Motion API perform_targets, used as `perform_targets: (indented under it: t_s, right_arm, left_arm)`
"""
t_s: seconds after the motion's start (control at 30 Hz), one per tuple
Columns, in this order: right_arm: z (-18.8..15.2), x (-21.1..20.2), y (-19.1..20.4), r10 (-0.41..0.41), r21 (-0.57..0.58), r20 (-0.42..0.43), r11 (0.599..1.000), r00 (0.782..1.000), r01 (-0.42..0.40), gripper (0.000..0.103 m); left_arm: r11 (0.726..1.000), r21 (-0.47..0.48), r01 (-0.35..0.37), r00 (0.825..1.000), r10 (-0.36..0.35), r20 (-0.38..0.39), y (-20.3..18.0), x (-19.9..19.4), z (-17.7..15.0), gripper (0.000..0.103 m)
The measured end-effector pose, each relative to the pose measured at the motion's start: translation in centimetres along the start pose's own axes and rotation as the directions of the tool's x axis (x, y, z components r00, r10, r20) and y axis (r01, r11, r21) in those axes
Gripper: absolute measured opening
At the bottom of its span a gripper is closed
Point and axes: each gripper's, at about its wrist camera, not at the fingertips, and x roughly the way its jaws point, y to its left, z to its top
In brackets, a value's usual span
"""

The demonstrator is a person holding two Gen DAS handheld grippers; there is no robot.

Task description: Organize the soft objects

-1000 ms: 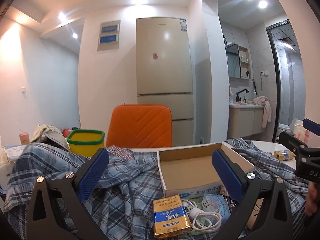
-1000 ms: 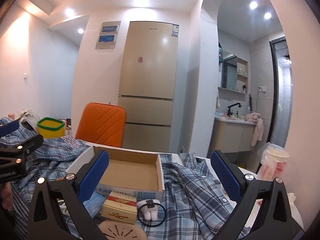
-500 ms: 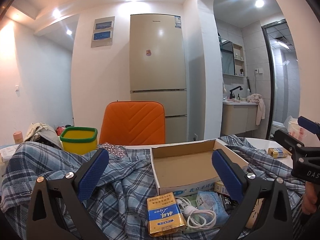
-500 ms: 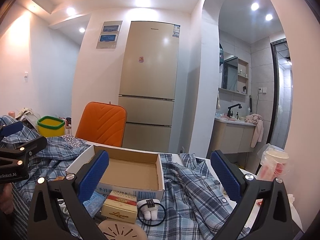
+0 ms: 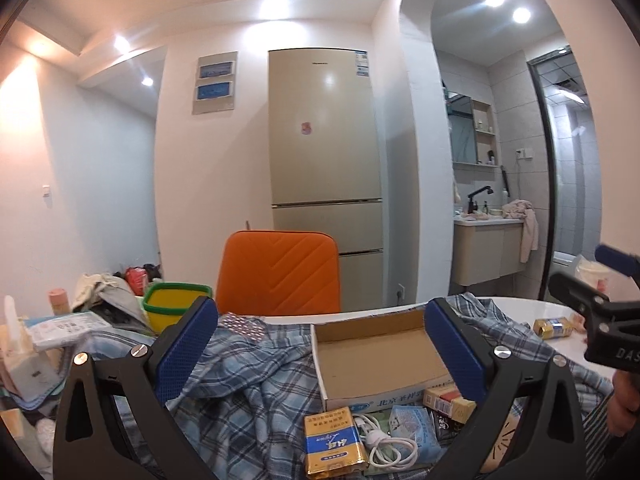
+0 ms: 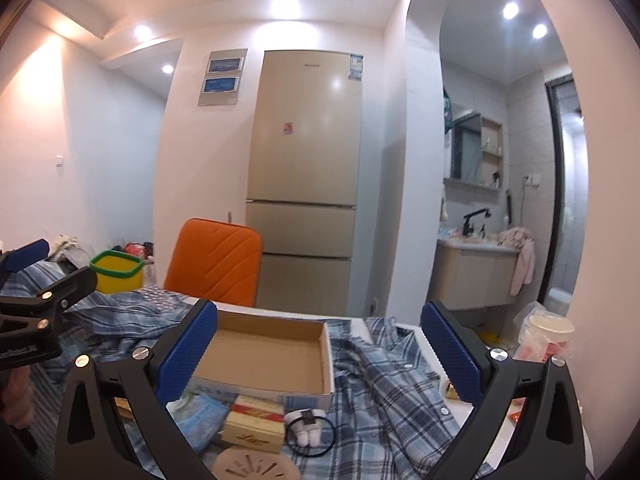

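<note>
A crumpled blue plaid shirt (image 5: pixel 248 384) lies spread over the table; it also shows in the right wrist view (image 6: pixel 384 392). An empty cardboard box (image 5: pixel 380 356) rests on it, also in the right wrist view (image 6: pixel 264 356). My left gripper (image 5: pixel 320 356) is open and empty, held above the shirt and box. My right gripper (image 6: pixel 320 356) is open and empty over the box and the shirt's right half. Each gripper shows at the edge of the other's view: the right (image 5: pixel 600 316), the left (image 6: pixel 36 300).
In front of the box lie a gold packet (image 5: pixel 332 444), a white cable (image 5: pixel 384 444), a light blue pouch (image 5: pixel 412 428), a red-and-gold packet (image 6: pixel 256 424) and a black ring (image 6: pixel 308 432). An orange chair (image 5: pixel 280 272), a yellow bin (image 5: pixel 176 304) and a fridge (image 5: pixel 324 176) stand behind.
Both grippers have tilted up and risen slightly, so the table items sit lower in view. Both jaws stay open and empty.
</note>
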Motion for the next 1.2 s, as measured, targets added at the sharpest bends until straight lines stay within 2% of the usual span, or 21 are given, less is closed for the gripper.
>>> perform_targets:
  t_s: [0.07,0.2,0.33,0.53,0.8,0.97,1.1,1.2]
  right_arm:
    - [0.5,0.3,-0.2,0.021,0.027,-0.074,0.999,0.997,-0.019,0.103]
    - [0.6,1.3,-0.7,0.082,0.097,-0.222,0.993,0.972,-0.062,0.103]
    - [-0.3,1.8,-1.0,0.097,0.122,-0.304,0.991,0.948,-0.062,0.103]
    - [-2.3,3.1,-0.2,0.088,0.095,-0.434,0.994,0.897,-0.052,0.103]
    - [-4.4,4.6,0.6,0.121,0.098,-0.53,0.992,0.839,-0.08,0.103]
    - [-5.3,5.0,0.8,0.141,0.105,-0.554,0.99,0.82,-0.098,0.103]
    - [-6.4,5.8,0.9,0.157,0.115,-0.599,0.987,0.785,-0.11,0.103]
    - [-7.4,6.7,1.1,0.16,0.109,-0.641,0.987,0.751,-0.117,0.103]
  left_arm:
    - [1.0,-0.005,-0.007,0.999,0.007,-0.039,0.1,-0.1,0.7,0.103]
    - [0.999,-0.025,0.02,0.987,-0.024,-0.158,0.2,0.5,0.9,0.103]
    - [0.997,-0.05,0.063,0.956,-0.074,-0.284,0.1,1.5,-0.3,0.103]
    - [0.999,-0.033,0.033,0.93,-0.043,-0.366,-0.1,1.5,-2.2,0.103]
    - [0.998,-0.039,0.045,0.88,-0.058,-0.472,-0.2,2.1,-4.4,0.103]
    - [0.998,-0.046,0.053,0.866,-0.069,-0.495,-0.1,1.9,-5.4,0.103]
    - [0.997,-0.058,0.049,0.849,-0.072,-0.523,0.1,2.3,-6.3,0.103]
    - [0.996,-0.07,0.048,0.834,-0.079,-0.546,0.3,2.7,-7.0,0.103]
